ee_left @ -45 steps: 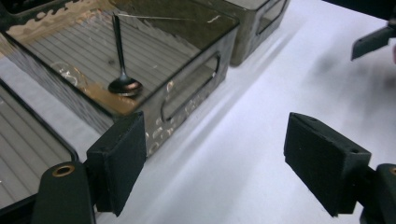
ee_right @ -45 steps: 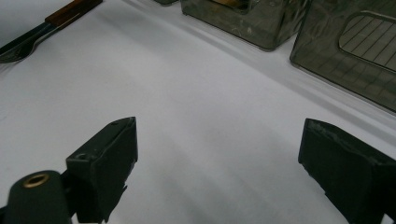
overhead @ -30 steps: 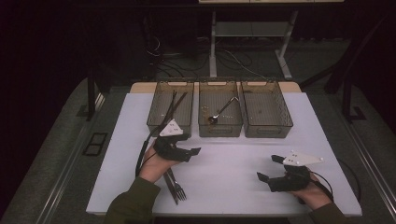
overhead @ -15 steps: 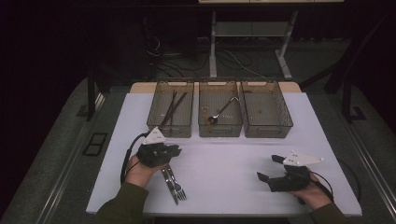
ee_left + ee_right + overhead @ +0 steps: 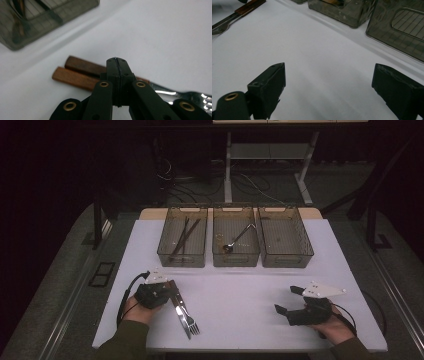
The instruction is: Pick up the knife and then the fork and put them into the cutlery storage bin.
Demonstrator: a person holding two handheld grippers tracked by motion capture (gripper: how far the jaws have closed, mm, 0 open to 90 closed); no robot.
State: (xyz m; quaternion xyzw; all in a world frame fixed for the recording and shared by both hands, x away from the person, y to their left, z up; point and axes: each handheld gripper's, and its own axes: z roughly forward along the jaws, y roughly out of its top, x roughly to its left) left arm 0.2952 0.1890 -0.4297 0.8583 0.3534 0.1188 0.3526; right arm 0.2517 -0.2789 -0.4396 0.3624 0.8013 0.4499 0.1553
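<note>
Two wooden-handled pieces (image 5: pixel 80 75) at 6 o'clock of left tongs (image 5: pixel 117 60), closed empty, probably aligning; right tongs (image 5: pixel 328 85) open.

Three bins (image 5: pixel 236 244), two wooden-handled utensils (image 5: pixel 185 315), two tongs (image 5: pixel 172 292).

Overhead forward view; two close jaw-cams

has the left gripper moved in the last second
Yes. The left gripper has pulled back from the left bin toward the near table edge and now sits shut over the wooden handles of the fork and knife.
</note>
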